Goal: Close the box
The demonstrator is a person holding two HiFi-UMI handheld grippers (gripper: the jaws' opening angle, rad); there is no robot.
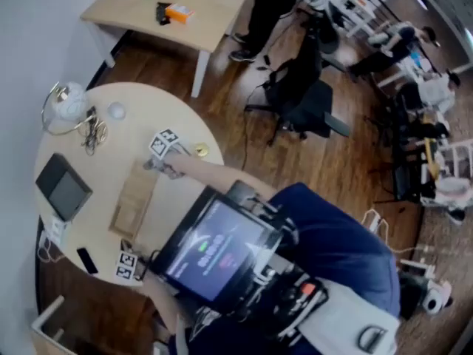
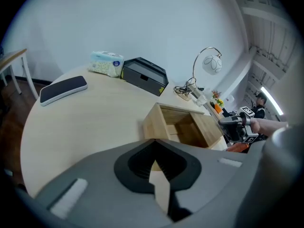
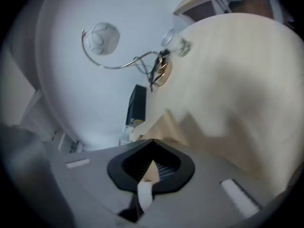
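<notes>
A light wooden box (image 1: 135,198) lies on the round table (image 1: 111,165). In the left gripper view the box (image 2: 183,125) stands open, its inside bare and its lid panel leaning out to the right. My left gripper (image 1: 128,251) is at the box's near end, a short way from it, with its jaws (image 2: 156,167) shut on nothing. My right gripper (image 1: 164,163) is at the box's far end and shows beyond the box (image 2: 237,126) in the left gripper view. In its own blurred view its jaws (image 3: 149,172) look shut, with the box (image 3: 164,125) just ahead.
A black case (image 1: 65,189) (image 2: 145,75), a tissue pack (image 2: 107,63), a dark flat pad (image 2: 63,88), a looped desk lamp (image 1: 66,106) (image 2: 209,63) and cables (image 1: 94,132) share the table. An office chair (image 1: 303,95) and another table (image 1: 170,13) stand beyond.
</notes>
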